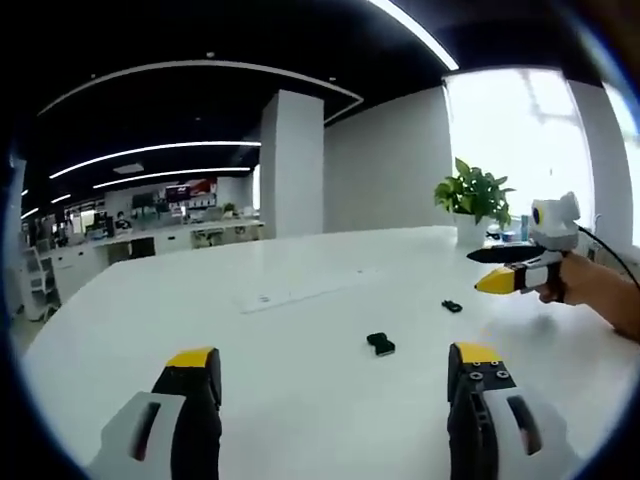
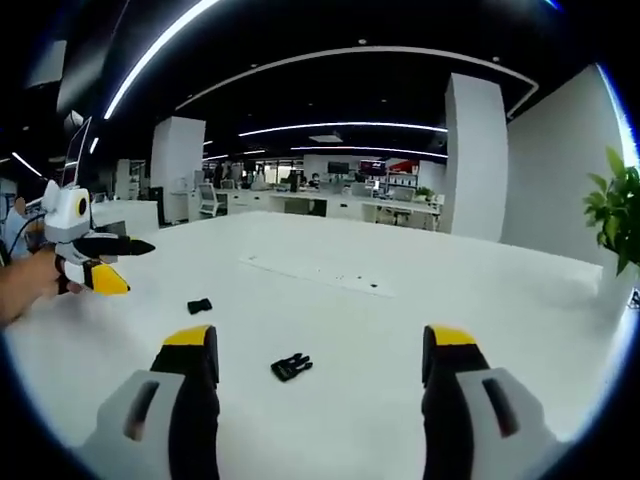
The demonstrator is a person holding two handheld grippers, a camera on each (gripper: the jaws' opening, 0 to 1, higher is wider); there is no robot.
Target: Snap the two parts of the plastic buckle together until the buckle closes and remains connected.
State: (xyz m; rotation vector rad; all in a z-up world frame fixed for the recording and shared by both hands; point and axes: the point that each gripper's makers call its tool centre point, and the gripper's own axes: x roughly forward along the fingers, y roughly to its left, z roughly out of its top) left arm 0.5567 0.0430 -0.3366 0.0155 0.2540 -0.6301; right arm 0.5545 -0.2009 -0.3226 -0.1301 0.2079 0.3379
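Buckle parts lie apart on the white table (image 1: 300,330), 2 small black pieces not yet joined. In the left gripper view, the socket half (image 1: 380,344) sits just ahead of the left gripper (image 1: 335,368), nearer its right jaw, and the pronged half (image 1: 452,306) lies farther off toward the right. The left gripper's yellow-tipped jaws stand wide apart with nothing between them, above the tabletop.

The right gripper (image 1: 498,282) enters that view from the right, held by a hand (image 1: 590,288) and raised over the table. From this side its jaws look close together, though I cannot tell for certain.

In the right gripper view, the right gripper (image 2: 318,345) shows its own jaws spread wide and empty. The pronged half (image 2: 291,367) lies on the table between them, a little left of centre. The socket half (image 2: 199,305) sits farther away to the left. The left gripper (image 2: 112,284) comes in from the left edge, held in a hand (image 2: 28,285).

A potted plant (image 1: 474,198) stands on the far side of the table, and a flush rectangular cable panel (image 1: 305,291) is set into the tabletop.
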